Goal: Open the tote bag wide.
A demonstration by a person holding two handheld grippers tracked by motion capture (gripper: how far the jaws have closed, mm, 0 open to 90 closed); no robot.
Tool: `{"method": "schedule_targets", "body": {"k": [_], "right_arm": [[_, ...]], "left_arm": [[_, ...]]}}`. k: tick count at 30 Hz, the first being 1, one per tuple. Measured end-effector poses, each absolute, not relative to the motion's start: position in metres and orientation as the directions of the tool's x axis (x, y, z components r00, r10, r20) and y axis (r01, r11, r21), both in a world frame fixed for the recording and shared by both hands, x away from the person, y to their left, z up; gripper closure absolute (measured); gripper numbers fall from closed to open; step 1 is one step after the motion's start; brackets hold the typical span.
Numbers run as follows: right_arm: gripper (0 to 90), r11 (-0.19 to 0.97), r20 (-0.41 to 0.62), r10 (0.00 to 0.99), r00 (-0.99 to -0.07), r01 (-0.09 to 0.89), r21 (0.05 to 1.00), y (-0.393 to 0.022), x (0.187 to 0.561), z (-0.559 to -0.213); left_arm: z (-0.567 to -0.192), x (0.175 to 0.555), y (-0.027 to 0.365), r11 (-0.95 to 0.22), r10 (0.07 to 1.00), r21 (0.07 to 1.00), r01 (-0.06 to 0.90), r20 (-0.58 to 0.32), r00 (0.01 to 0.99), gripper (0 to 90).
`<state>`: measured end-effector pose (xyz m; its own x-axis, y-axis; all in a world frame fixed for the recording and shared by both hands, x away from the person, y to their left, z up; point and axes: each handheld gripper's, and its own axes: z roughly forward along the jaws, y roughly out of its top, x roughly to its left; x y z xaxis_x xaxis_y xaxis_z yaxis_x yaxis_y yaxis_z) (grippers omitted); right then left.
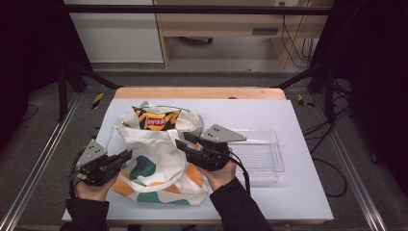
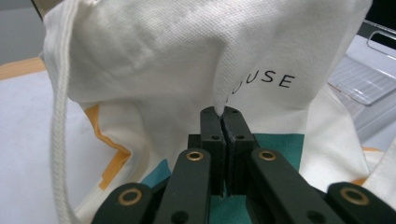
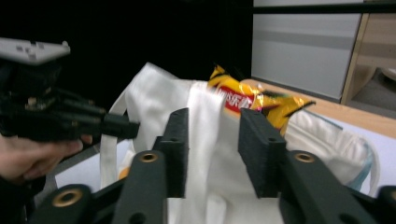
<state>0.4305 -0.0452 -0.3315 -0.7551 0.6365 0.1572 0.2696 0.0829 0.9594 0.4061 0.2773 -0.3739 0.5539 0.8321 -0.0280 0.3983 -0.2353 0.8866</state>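
Observation:
A white cloth tote bag [image 1: 154, 159] with teal and orange patches lies on the table, its mouth facing away from me. A yellow and red chip bag [image 1: 156, 121] sticks out of that mouth. My left gripper [image 1: 126, 155] is at the bag's left side. In the left gripper view its jaws [image 2: 223, 112] are shut on a pinched fold of the bag's cloth [image 2: 187, 56]. My right gripper [image 1: 182, 139] is at the bag's right rim. In the right gripper view its jaws [image 3: 214, 140] stand apart, a fold of white cloth hanging loosely between them, with the chip bag [image 3: 247, 100] just beyond.
A clear plastic tray [image 1: 260, 154] sits to the right of the bag, close behind my right hand. The bag's white cord [image 2: 58, 140] hangs down its left side. The white table top [image 1: 298, 192] ends at a wooden strip at the far edge.

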Motion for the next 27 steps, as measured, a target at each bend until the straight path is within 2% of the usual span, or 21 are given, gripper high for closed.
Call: {"method": "schedule_targets", "body": {"k": [5, 11, 20, 27], "right_arm": [[78.7, 0.068, 0.151, 0.640, -0.753, 0.251, 0.966, -0.037, 0.435, -0.323], [89.1, 0.113, 0.139, 0.644, -0.752, 0.273, 0.955, -0.025, 0.440, -0.327], [90.0, 0.159, 0.149, 0.630, -0.762, 0.315, 0.936, -0.013, 0.439, -0.346], [90.0, 0.181, 0.152, 0.630, -0.762, 0.334, 0.925, -0.010, 0.438, -0.356]], "left_arm": [[-0.379, 0.399, 0.278, -0.249, 0.828, 0.883, 0.399, -0.020, 0.561, 88.4], [-0.384, 0.393, 0.278, -0.264, 0.822, 0.878, 0.400, -0.012, 0.569, 88.4], [-0.383, 0.391, 0.279, -0.245, 0.829, 0.882, 0.402, -0.024, 0.559, 86.5], [-0.354, 0.382, 0.293, -0.158, 0.839, 0.934, 0.321, -0.044, 0.542, 87.3]]}}
